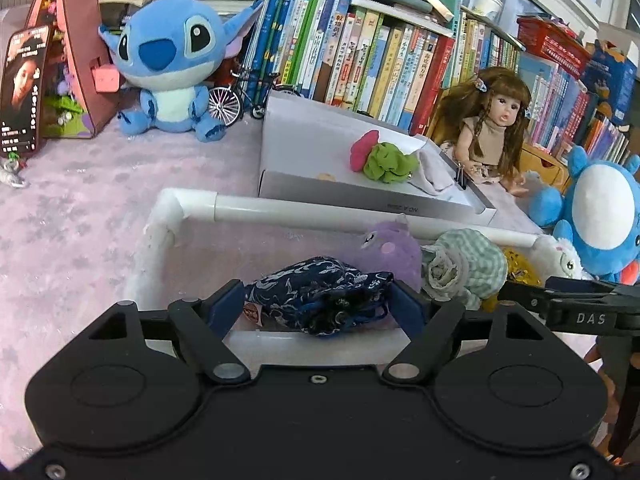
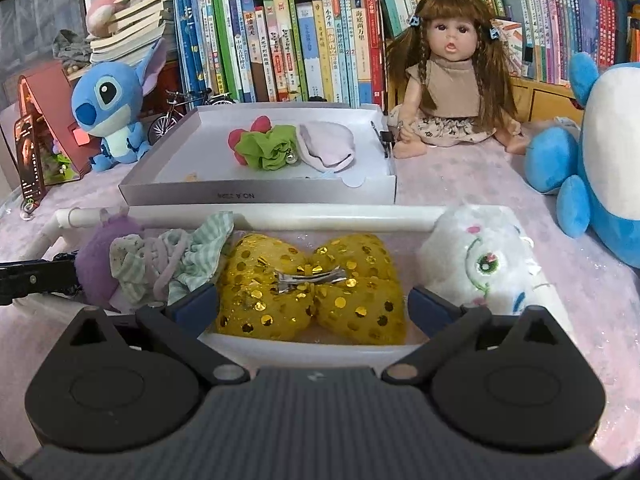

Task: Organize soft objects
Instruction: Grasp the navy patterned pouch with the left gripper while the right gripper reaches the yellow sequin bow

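Two grippers work side by side over the near edge of a white-railed bin (image 1: pixel 276 204). The left gripper (image 1: pixel 316 304) has its blue pads pressed against both ends of a dark blue patterned pouch (image 1: pixel 320 300), pinching it just above the bin's near rail. The right gripper (image 2: pixel 312 304) stands spread wide, its pads flanking a yellow sequined bow (image 2: pixel 312 288) that lies in the bin; whether the pads touch the bow's edges cannot be told. In the left view the right gripper's black finger reaches in from the right side, close beside the left one.

Just past the pouch sit a purple plush (image 1: pixel 390 244) and a rolled green checked cloth (image 1: pixel 464 264), packed against each other, then the bow and a white plush (image 2: pixel 480 260) at the bin's right end. The bin's left half shows bare floor.

Beyond the far rail, almost touching it, stands a shallow grey box (image 2: pixel 260 194) holding a green scrunchie (image 2: pixel 266 150) and a pale cloth (image 2: pixel 326 146), with bare floor at its left side.

Farther back sit a blue Stitch toy (image 1: pixel 172 60), a doll (image 2: pixel 450 76), a blue-and-white plush (image 2: pixel 600 160) and a row of books (image 2: pixel 300 40).
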A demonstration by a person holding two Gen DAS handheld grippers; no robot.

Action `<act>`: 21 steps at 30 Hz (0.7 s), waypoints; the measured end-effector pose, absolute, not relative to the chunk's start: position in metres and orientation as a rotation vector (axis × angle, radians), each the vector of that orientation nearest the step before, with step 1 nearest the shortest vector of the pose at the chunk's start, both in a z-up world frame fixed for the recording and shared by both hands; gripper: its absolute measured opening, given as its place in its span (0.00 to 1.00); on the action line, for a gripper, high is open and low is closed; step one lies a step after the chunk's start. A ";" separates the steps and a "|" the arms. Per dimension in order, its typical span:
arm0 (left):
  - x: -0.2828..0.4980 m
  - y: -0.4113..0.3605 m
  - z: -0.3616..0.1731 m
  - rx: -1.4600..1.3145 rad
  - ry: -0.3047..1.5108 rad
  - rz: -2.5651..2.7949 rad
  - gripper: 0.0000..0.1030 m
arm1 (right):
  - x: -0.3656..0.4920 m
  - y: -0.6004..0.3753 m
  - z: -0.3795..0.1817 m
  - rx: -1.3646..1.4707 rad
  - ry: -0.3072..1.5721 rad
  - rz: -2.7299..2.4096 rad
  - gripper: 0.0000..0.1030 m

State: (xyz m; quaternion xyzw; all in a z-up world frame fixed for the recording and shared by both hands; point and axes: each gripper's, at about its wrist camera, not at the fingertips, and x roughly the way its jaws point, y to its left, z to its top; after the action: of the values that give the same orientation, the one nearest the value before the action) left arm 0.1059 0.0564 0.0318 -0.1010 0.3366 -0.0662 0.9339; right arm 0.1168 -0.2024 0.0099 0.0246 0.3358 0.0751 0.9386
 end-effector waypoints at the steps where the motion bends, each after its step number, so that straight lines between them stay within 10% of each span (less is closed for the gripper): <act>1: 0.107 0.057 0.031 -0.210 0.693 -0.136 0.76 | 0.118 -0.201 0.009 0.046 0.689 0.158 1.00; 21: 0.125 0.053 0.025 -0.198 0.730 -0.154 0.80 | 0.151 -0.194 -0.001 -0.033 0.773 0.219 1.00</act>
State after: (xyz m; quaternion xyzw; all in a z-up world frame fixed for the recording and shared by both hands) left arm 0.1246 0.0526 0.0249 -0.0966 0.3561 -0.0752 0.9264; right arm 0.1510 -0.1938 -0.0011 -0.0160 0.3762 0.1066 0.9203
